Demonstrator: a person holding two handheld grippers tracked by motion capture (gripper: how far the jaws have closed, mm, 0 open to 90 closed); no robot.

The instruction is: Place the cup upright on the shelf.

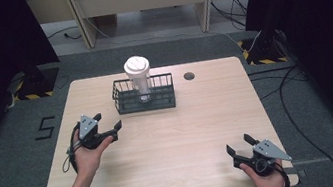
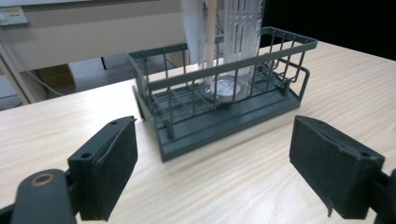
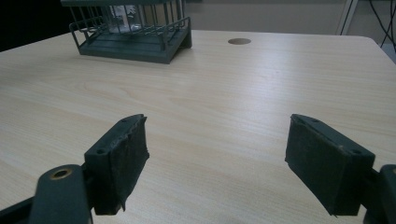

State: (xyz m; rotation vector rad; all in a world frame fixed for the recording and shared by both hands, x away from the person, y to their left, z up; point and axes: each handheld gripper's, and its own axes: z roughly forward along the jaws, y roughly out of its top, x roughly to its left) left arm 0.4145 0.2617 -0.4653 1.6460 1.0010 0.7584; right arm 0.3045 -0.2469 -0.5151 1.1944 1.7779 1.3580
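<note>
Both the left gripper [image 1: 107,122] and right gripper [image 1: 239,145] hover with jaws apart; a white cup [image 1: 138,75] stands in the wire basket [image 1: 128,104].

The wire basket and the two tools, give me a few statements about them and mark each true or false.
1. The white cup stands inside the wire basket. True.
2. The left tool grips the basket. False: it is open, short of the basket.
3. The right tool is open over bare table. True.
4. The basket sits at the table's near edge. False: it sits toward the far edge.
5. The cup lies on its side. False: it stands upright.
</note>
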